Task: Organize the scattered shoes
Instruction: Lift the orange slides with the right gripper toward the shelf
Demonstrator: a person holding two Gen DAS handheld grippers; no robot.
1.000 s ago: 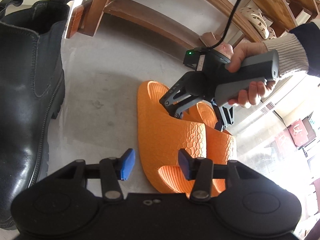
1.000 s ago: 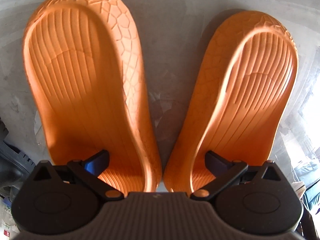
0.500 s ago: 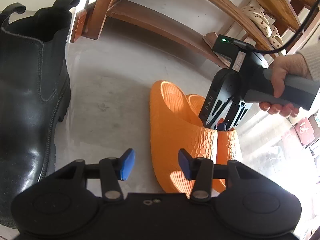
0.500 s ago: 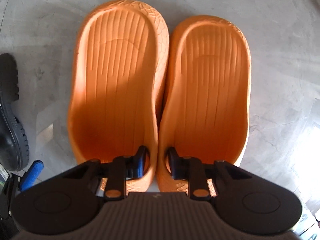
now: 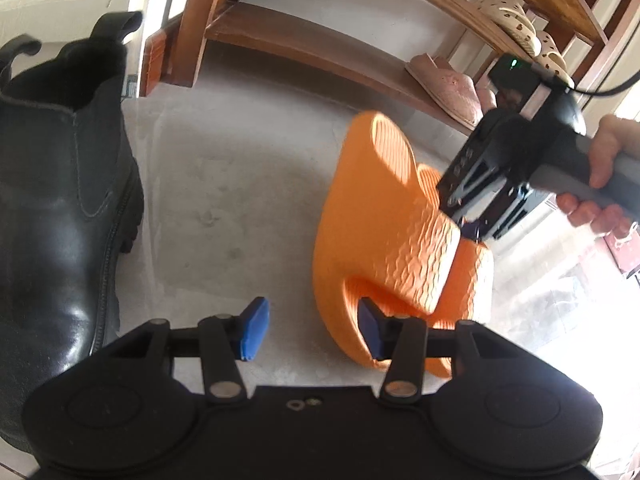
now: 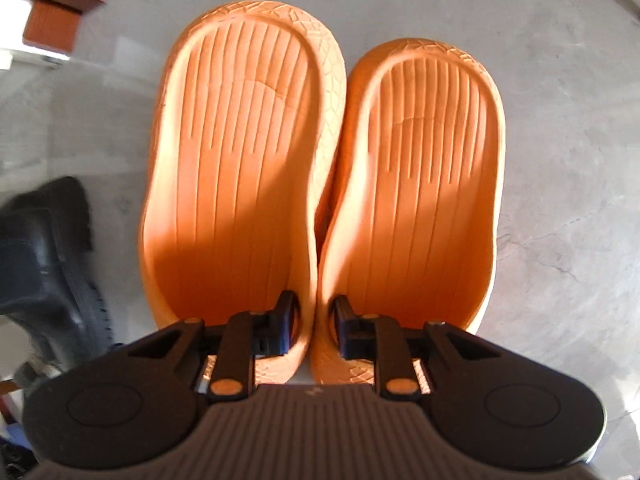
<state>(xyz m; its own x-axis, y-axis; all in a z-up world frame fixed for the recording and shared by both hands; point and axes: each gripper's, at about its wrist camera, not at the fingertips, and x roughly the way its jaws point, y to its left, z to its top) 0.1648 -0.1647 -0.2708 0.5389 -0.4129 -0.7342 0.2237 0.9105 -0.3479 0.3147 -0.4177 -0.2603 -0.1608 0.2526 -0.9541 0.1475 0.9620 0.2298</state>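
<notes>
Clearly the right gripper [image 6: 312, 326] is pinching both orange slippers [image 6: 320, 184] at once: one finger sits inside each slipper, and the two inner side walls are squeezed together between the pads. Its jaws have just been closing, with those walls between them. Holding the pair this way lets one hand carry both, soles level with each other and toes pointing the same way, which suits a tidy placing. In the left wrist view the slippers [image 5: 384, 232] look tilted, heel end raised off the floor [image 5: 240, 184], so I judge they are being lifted rather than resting flat. The left gripper [image 5: 312, 328] is half spread and holds nothing; its right finger overlaps the slipper's toe in the picture, but whether it touches I cannot tell. A black boot [image 5: 60, 200] stands upright on the floor to its left, probably the next thing to sort. Behind, a wooden shoe rack [image 5: 320, 44] already carries pink slippers [image 5: 448, 84] and pale clogs [image 5: 516, 24], the likely destination.
</notes>
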